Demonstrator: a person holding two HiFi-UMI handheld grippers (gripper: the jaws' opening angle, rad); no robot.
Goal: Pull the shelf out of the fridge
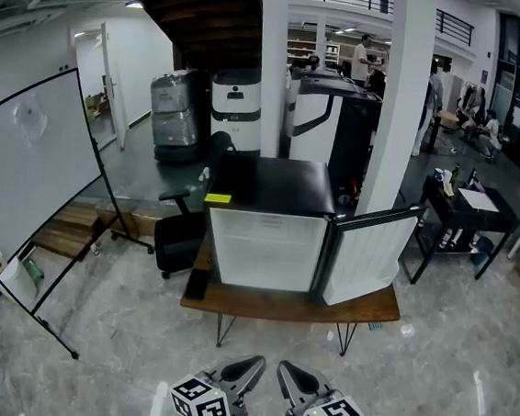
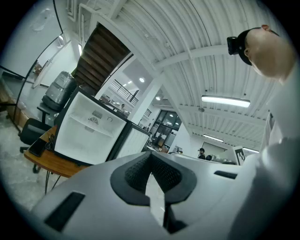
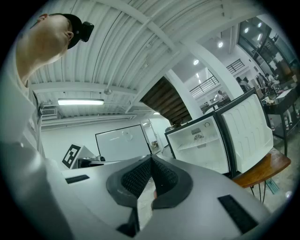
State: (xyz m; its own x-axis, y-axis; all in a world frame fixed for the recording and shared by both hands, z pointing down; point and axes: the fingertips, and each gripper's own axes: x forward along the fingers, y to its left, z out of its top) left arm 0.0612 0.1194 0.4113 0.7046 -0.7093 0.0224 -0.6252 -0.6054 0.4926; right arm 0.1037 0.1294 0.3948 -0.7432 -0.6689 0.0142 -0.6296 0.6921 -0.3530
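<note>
A small black fridge [image 1: 277, 181] stands on a low wooden table [image 1: 369, 308], well ahead of me. Its door [image 1: 370, 256] hangs open to the right, baring the white inside. A white shelf [image 3: 206, 143] runs across the upper part of that inside, also seen in the left gripper view as the shelf [image 2: 89, 123]. Both grippers sit low and close to my body, far from the fridge. The left gripper [image 1: 243, 369] [image 2: 151, 157] is shut with nothing in it. Beside it, the right gripper [image 1: 296, 377] [image 3: 151, 161] is shut and empty too.
A whiteboard on a stand [image 1: 24, 168] leans at the left. A black office chair [image 1: 178, 240] sits by the table's left end, where a dark flat object [image 1: 197, 284] lies. A white pillar [image 1: 405, 98] rises behind the door; a black side table [image 1: 468, 210] stands at the right.
</note>
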